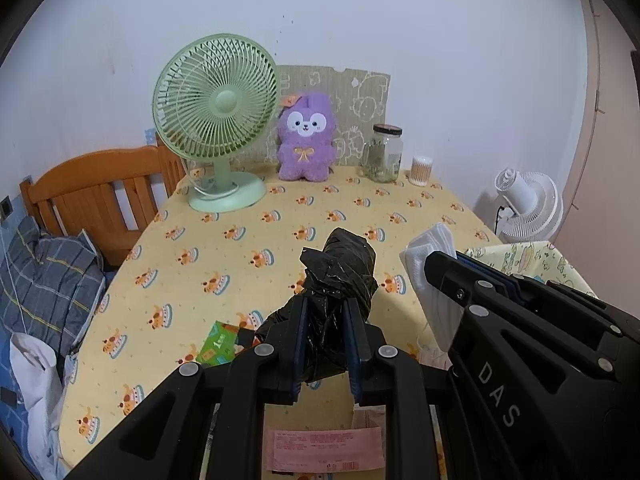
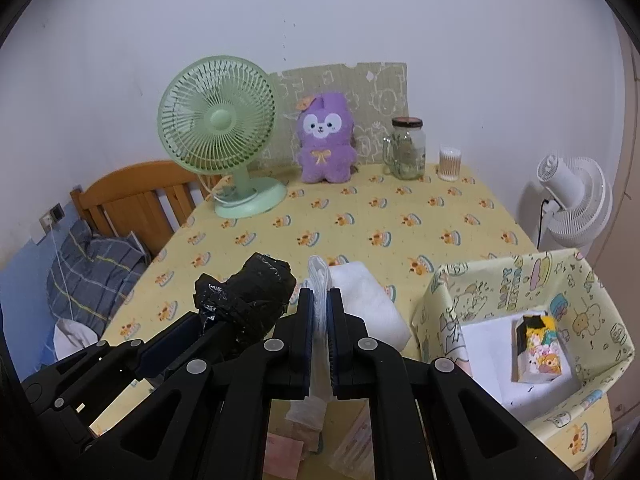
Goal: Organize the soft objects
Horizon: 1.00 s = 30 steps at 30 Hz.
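Left claw (image 1: 326, 332): clamped on black plastic bag bundle (image 1: 340, 276), held above the desk (image 1: 248, 216).
Right claw (image 2: 319, 320): pinching white cloth (image 2: 360, 296).
Risk: thin cloth may slip before the patterned box (image 2: 592, 280).

On the table (image 2: 400, 216), the fan (image 2: 218, 128) stands left of the plush toy (image 2: 326, 140), the jar (image 2: 406, 148) to its right.
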Each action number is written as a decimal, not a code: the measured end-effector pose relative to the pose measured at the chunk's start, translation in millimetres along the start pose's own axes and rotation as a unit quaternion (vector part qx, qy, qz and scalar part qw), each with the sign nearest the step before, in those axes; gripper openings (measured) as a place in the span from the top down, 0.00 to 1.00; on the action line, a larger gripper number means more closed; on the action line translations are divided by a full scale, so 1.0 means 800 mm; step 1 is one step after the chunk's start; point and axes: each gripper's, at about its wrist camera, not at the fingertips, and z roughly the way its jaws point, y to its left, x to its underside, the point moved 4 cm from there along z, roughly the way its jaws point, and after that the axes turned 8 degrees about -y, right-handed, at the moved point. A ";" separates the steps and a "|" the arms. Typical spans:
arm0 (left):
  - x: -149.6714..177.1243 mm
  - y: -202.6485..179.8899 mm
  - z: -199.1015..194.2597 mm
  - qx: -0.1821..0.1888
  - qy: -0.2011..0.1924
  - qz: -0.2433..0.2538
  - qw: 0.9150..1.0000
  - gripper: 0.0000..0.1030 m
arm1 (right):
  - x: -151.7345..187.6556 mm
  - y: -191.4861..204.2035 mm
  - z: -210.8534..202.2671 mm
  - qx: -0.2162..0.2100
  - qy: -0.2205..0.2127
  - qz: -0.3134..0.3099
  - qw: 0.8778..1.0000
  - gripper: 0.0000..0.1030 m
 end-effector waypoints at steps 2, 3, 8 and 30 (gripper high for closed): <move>-0.003 0.000 -0.002 -0.002 -0.001 -0.002 1.000 0.85 | -0.003 0.002 -0.002 -0.001 -0.002 -0.002 1.000 0.91; -0.004 0.000 -0.003 -0.002 -0.002 -0.002 1.000 0.85 | -0.005 0.002 -0.003 -0.003 -0.003 -0.002 1.000 0.91; -0.012 -0.003 -0.008 -0.004 -0.010 -0.001 1.000 0.85 | -0.013 0.001 -0.007 -0.007 -0.009 -0.002 1.000 0.91; -0.048 -0.074 -0.022 0.040 -0.047 0.020 0.998 0.85 | -0.050 -0.061 -0.053 0.034 -0.054 0.006 0.998 0.91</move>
